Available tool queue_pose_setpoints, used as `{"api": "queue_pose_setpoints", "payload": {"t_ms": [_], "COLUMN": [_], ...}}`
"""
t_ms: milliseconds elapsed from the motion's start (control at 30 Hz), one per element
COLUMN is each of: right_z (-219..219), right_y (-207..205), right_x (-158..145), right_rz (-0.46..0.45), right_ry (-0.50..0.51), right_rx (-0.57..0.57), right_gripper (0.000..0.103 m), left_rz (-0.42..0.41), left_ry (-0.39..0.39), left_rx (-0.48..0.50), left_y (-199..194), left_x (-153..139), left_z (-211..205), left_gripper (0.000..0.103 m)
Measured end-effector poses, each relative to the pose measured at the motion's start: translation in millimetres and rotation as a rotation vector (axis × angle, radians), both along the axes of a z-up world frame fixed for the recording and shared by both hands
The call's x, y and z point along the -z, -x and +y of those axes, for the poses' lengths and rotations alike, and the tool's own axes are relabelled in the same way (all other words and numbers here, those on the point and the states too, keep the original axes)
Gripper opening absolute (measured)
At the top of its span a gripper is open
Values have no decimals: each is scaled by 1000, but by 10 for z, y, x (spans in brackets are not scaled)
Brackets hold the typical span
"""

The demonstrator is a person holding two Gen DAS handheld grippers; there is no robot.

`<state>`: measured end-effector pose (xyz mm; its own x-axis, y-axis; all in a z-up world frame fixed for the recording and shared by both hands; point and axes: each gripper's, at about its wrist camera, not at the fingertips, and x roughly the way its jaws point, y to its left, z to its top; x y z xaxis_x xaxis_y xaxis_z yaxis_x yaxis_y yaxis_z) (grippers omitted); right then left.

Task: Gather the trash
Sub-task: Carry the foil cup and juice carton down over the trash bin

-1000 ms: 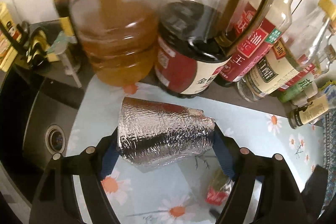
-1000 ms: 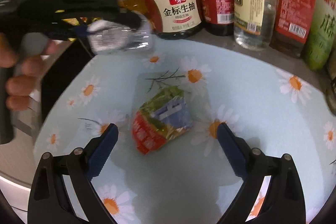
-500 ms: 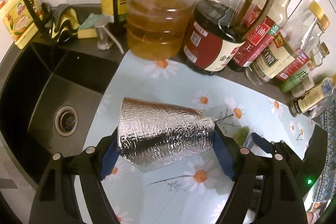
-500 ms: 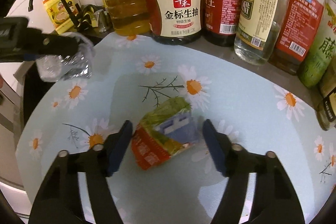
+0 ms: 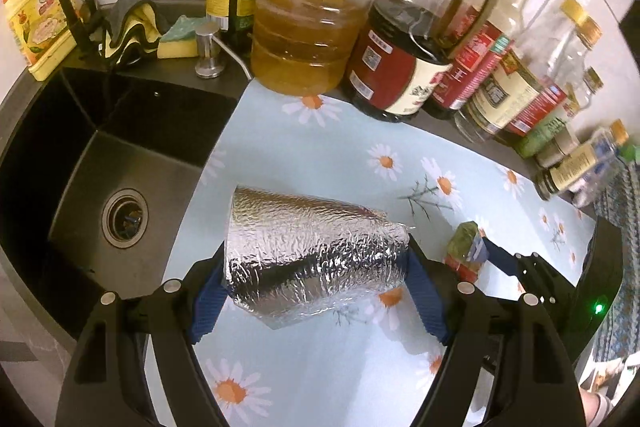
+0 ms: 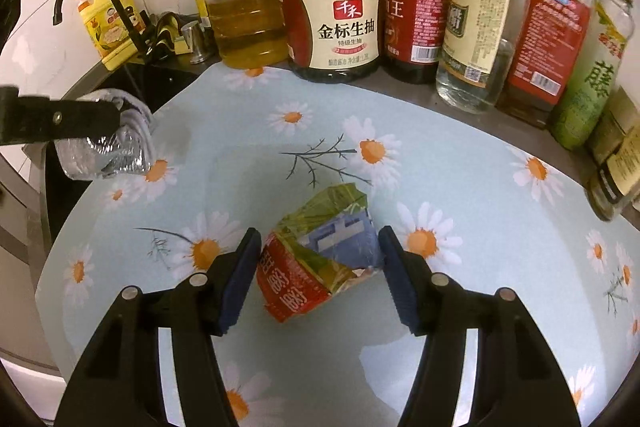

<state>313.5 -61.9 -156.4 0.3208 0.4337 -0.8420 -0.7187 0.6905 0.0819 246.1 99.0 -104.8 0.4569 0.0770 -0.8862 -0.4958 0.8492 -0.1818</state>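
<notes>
A light-blue daisy-printed mat (image 6: 460,155) covers the counter. Along its far edge stands a row of glass and plastic condiment bottles (image 6: 472,27), with a clear plastic jug of amber oil (image 5: 308,39) at the row's left end. Left of the mat lies the sunken black sink (image 5: 120,163), a yellow dish-soap bottle (image 5: 38,23) behind it. A crumpled red-and-green snack wrapper (image 6: 320,259) lies on the mat between the right gripper's (image 6: 320,275) pads. Left of it, above the mat's sink-side edge, a crinkled silver foil cup (image 5: 312,259) sits sideways in the left gripper (image 5: 316,279).
</notes>
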Motion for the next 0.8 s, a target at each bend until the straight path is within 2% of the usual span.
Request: {"api": "queue_pose_setpoints", "payload": {"t_ms": [467,800], "right_z": [-241,-317], "right_y": [728,1359], "right_x": [-405,-547], "right_rz": [-29,-38], "right_ry": [17,22], "right_rx": [187,287], "right_gripper": [61,61], "left_rz": [-46,-74], "left_ry": [48,81], "left_rx": [213,334], "left_y": [564,999], "left_x": [-85,-91], "left_z": [-148,-232], "left_gripper": [76,76]}}
